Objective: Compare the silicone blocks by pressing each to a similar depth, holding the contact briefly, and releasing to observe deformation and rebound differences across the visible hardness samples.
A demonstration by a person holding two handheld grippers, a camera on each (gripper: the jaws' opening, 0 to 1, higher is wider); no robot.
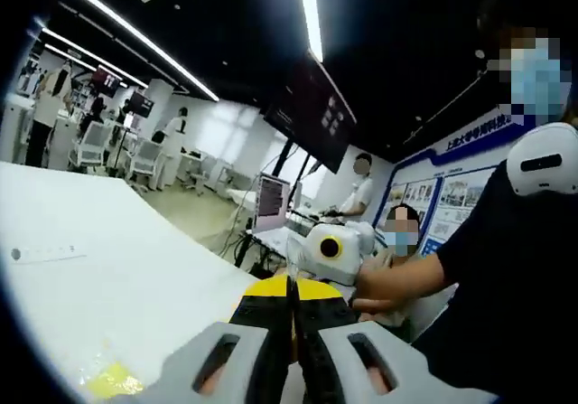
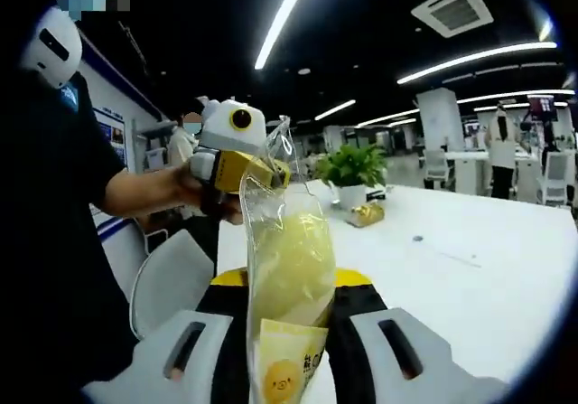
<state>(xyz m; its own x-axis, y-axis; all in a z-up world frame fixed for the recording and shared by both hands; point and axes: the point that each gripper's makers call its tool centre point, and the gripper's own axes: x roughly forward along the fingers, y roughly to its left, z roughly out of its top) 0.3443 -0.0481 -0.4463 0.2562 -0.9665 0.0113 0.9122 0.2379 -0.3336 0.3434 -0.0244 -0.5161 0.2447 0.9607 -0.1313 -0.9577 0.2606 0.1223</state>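
- right tool [image 2: 291, 332] is clamped on a clear plastic bag [image 2: 284, 241] holding a pale yellow soft piece, above the white bench [image 2: 470, 268].
- left tool [image 1: 293, 350] is closed; its jaws meet at the bag's top edge.

Nothing truly legible — the blue wall board [image 1: 452, 196] carries blurred Chinese characters, the yellow packet [image 2: 284, 368] a partly hidden character.

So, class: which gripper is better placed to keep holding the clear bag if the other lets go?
Probably the right gripper: it clamps the bag low down, while the left gripper only pinches the top edge.
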